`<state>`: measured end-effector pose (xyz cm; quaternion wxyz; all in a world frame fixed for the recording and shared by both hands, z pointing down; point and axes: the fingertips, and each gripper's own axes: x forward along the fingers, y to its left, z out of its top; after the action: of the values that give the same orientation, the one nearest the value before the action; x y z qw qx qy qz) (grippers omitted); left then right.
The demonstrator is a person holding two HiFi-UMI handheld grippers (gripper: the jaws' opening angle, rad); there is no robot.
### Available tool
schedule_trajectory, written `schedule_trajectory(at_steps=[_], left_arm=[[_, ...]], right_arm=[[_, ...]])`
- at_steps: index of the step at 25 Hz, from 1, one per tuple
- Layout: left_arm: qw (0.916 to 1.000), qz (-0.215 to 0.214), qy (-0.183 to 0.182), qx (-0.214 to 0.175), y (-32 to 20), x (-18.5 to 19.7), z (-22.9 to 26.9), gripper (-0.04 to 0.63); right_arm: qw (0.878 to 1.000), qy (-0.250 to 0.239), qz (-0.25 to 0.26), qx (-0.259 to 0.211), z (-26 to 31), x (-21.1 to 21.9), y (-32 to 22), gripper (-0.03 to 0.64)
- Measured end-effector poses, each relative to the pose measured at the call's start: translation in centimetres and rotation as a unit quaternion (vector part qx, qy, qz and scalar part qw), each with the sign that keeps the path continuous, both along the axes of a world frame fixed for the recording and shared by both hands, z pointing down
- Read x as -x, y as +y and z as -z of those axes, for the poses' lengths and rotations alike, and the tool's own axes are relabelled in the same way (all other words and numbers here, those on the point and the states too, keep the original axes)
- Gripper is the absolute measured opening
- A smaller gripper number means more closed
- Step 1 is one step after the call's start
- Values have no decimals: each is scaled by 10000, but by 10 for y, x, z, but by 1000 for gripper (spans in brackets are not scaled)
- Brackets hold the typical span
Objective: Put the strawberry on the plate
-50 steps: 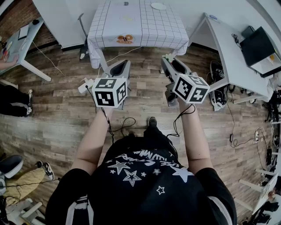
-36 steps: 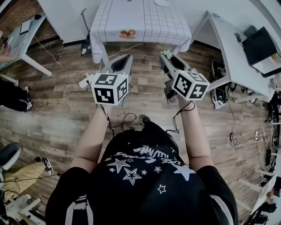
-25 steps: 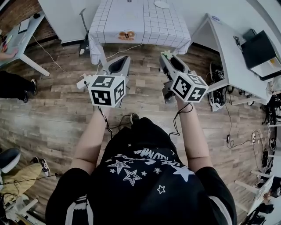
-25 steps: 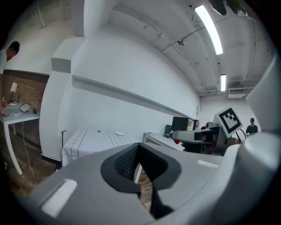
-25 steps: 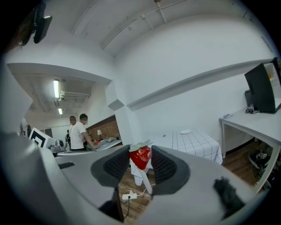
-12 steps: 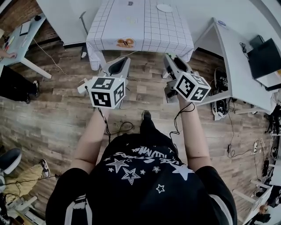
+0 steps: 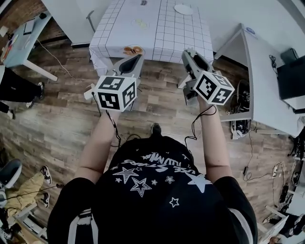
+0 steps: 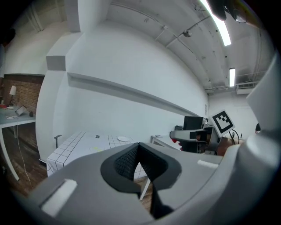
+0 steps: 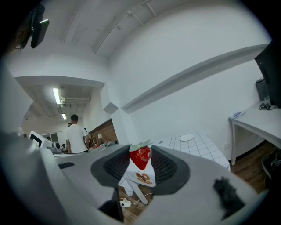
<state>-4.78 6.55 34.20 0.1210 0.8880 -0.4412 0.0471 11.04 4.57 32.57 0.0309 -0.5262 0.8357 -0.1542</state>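
Note:
A red strawberry [image 9: 140,157] with a green top is pinched between the dark pads of my right gripper [image 9: 141,154], held in the air. In the head view that right gripper [image 7: 189,51] hovers over the floor at the near edge of the grid-cloth table [image 7: 152,28]. A small white plate [image 7: 183,8] lies at the table's far right; it shows as the plate [image 9: 186,137] in the right gripper view and the plate [image 8: 123,139] in the left gripper view. My left gripper [image 7: 133,59] is level with the right one, and this left gripper [image 8: 138,148] is shut with nothing in it.
A cloth overhang with an orange print [image 7: 132,49] hangs at the table's front. A white desk [image 7: 267,71] stands at the right, another desk [image 7: 19,40] at the left. Cables [image 7: 250,152] lie on the wooden floor. A person [image 9: 77,137] stands far off.
Both grippers have come forward from mid-floor to the table's near edge, and the table now looks larger and nearer. The strawberry stays held in the right gripper.

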Motion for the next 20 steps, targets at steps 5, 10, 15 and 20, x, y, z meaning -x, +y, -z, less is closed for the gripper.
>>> schedule_trajectory(at_steps=[5,10,15,20], left_arm=[[9996,104,-212,-153,-26,-30,-2,8],[9992,277,-287,-100,-46,-53,-12,9],[9988,411,-269,-33,-62,-62,-14,9],[9982,534,-285,-54,-80,-54,-11,8]], right_arm=[[9999,-55,149,6,-7,-25,-28,161],[9989,-128,417,144,-23,-40,-50,161],[9982,-163,558,169,-28,-48,-68,161],[9976,-121,618,271,-38,-45,-81,161]])
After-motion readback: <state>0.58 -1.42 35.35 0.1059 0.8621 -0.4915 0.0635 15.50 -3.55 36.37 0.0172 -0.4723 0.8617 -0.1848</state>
